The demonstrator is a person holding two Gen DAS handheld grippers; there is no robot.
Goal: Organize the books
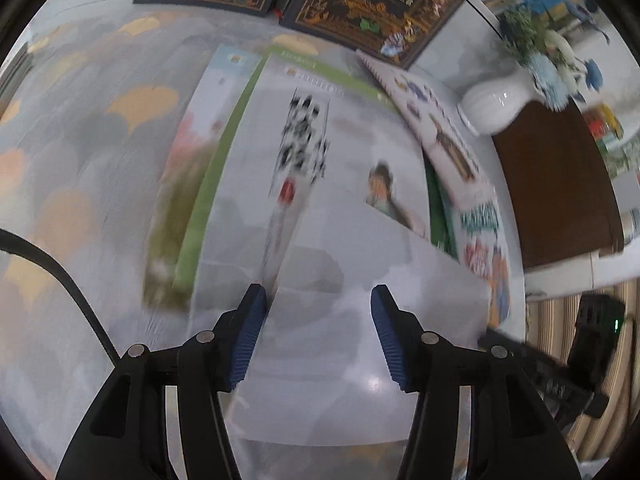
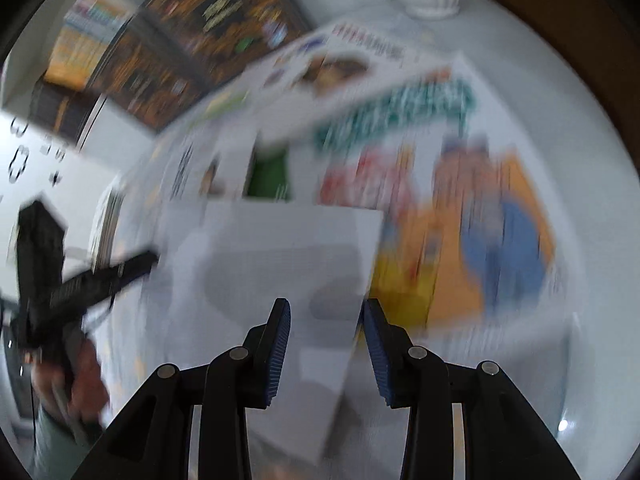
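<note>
Both grippers tip steeply down over the white table (image 1: 80,184), side by side above a loose spread of books. The left gripper (image 1: 318,300) hangs with its blue-padded jaws parted, and a plain white sheet or cover (image 1: 380,264) lies in the gap beneath them; the pads do not press on it, so it is released. Under that sheet sits a white book with a green border (image 1: 256,152), its black lettering smeared by blur, overlapping another green-edged book (image 1: 180,208) on the side toward the table's patterned part. The right gripper (image 2: 325,308) stands with a narrower gap, its jaws straddling the right-hand edge of the same white sheet (image 2: 280,248); whether the pads actually pinch that edge I cannot tell through the blur. Just beyond it lies a colourful children's book in orange and blue (image 2: 480,220), with a white picture book (image 2: 340,64) across its top. Two dark ornate volumes (image 1: 360,4) lie at the far edge, and a white vase (image 1: 492,104) of blue flowers stands near the far right corner. From the right camera, the person's hand (image 2: 76,384) grips the left tool's handle, tilted forward.
</note>
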